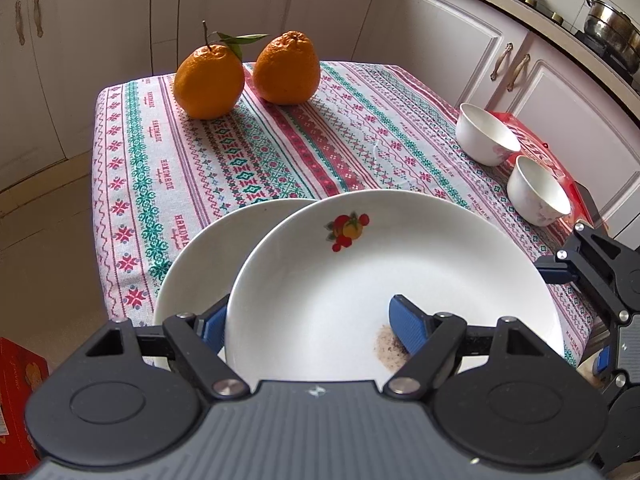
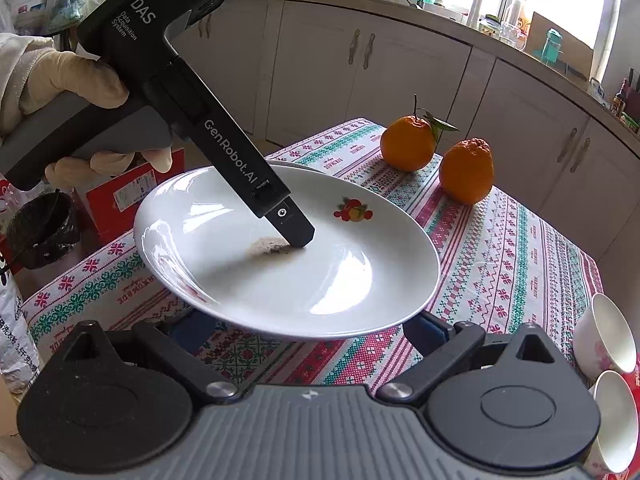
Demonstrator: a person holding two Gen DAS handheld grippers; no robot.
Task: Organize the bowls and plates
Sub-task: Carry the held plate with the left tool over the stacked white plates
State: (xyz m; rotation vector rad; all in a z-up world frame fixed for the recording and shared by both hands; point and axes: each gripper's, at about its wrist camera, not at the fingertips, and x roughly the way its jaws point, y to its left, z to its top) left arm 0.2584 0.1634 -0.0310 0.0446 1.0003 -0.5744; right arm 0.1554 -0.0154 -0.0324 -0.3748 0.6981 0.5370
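Observation:
A white plate (image 1: 360,288) with a fruit picture and a brown food smear (image 1: 386,348) hangs tilted above the table. My left gripper (image 1: 310,326) is shut on its near rim, one blue pad (image 1: 408,328) inside the dish and the other beneath. In the right wrist view a gloved hand (image 2: 80,80) holds that gripper, its upper finger (image 2: 296,236) resting in the plate (image 2: 320,272). A second white plate (image 1: 188,268) lies on the cloth under it. My right gripper (image 2: 296,332) stands open below the lifted plate's edge. Two white bowls (image 1: 484,136) (image 1: 536,192) sit at the table's right edge.
Two oranges (image 1: 208,80) (image 1: 286,68) stand at the far end of the patterned tablecloth (image 1: 260,160). A red pack (image 1: 536,136) lies under the bowls. On the floor are a red box (image 2: 120,196) and a black bucket (image 2: 40,228). White cabinets (image 1: 440,32) surround the table.

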